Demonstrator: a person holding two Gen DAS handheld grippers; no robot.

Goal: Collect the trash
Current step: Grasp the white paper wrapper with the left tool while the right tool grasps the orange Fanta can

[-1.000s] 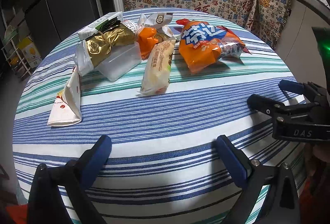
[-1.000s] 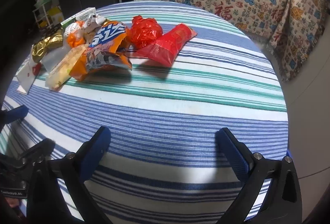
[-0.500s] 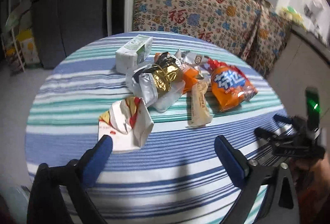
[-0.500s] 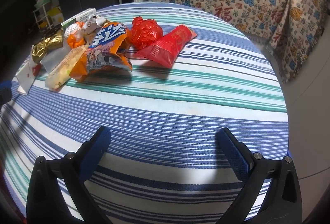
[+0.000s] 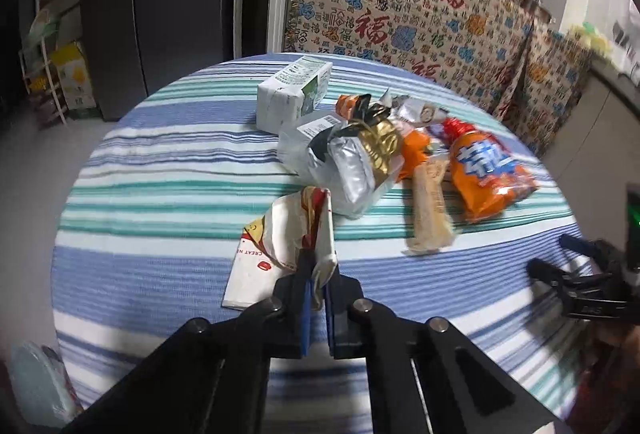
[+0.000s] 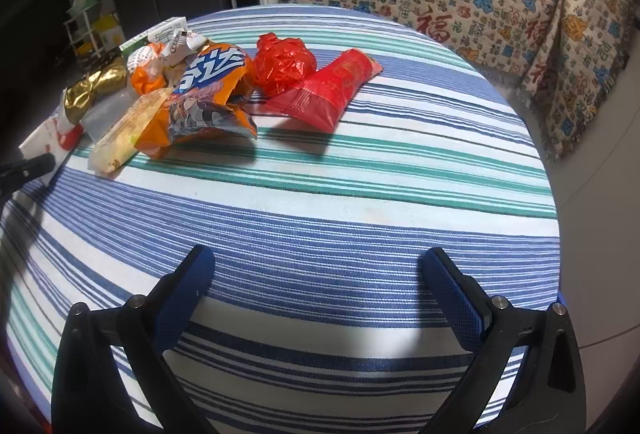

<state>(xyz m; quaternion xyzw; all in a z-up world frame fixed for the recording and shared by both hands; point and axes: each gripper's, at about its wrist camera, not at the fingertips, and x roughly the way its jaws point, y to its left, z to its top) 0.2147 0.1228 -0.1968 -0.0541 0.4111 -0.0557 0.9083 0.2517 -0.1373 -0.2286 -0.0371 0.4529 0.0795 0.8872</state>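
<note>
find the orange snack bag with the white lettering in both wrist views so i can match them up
Left wrist: orange snack bag lies right of centre, at the right end of the trash pile.
Right wrist: the same bag lies upper left, just left of the crumpled red plastic.
Shared landmark: the long beige wrapper beside the bag.

Left gripper (image 5: 316, 286) jaws nearly closed, pinching something; right gripper (image 6: 316, 286) jaws spread wide
</note>
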